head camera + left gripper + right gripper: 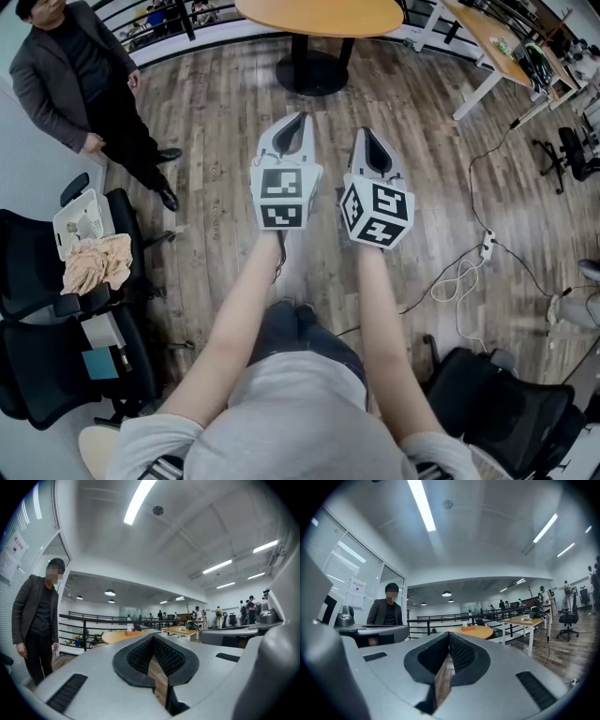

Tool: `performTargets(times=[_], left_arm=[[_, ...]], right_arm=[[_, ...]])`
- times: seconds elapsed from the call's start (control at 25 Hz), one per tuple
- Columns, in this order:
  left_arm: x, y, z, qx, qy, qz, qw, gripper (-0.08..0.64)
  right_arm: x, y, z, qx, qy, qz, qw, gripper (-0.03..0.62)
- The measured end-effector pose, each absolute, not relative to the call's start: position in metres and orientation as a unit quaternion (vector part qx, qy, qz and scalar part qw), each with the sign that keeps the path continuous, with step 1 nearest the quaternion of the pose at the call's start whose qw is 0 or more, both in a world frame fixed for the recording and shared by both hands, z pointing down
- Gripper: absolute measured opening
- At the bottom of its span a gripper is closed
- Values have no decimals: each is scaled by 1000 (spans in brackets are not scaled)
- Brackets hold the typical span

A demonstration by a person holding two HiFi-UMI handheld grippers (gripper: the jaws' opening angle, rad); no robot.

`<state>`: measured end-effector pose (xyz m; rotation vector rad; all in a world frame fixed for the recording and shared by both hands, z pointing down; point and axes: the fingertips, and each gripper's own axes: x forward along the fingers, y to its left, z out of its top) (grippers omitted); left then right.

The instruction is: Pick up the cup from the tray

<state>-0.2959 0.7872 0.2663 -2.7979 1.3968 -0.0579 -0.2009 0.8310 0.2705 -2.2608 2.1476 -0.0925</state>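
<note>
Both tools are held level and side by side over the wooden floor. The left gripper (298, 117) has its jaws together at the tips with nothing between them, and the right gripper (367, 131) is likewise closed and empty.

The task's thing is well apart from both. On the round table (319, 14) ahead, the gripper views show a small white object (464, 624) standing on a low orange tray (467, 628). At this range it is too small to be sure, but it is probably the cup.

If so, it looks light and thin-walled, likely paper or plastic, so it would dent under a hard squeeze and tip if nudged. The best hold seems to be across the side wall about mid-height, with the jaws opened wide first and closed gently.
</note>
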Motion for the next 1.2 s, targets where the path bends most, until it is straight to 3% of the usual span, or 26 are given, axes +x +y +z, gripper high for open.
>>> performTargets(times=[0.52, 1.2], left_arm=[[-286, 751, 277, -889, 457, -26, 8, 3], [-272, 579, 274, -893, 449, -28, 7, 3]], right_arm=[[-179, 796, 278, -732, 680, -29, 12, 6], [-177, 625, 269, -724, 690, -20, 9, 6]])
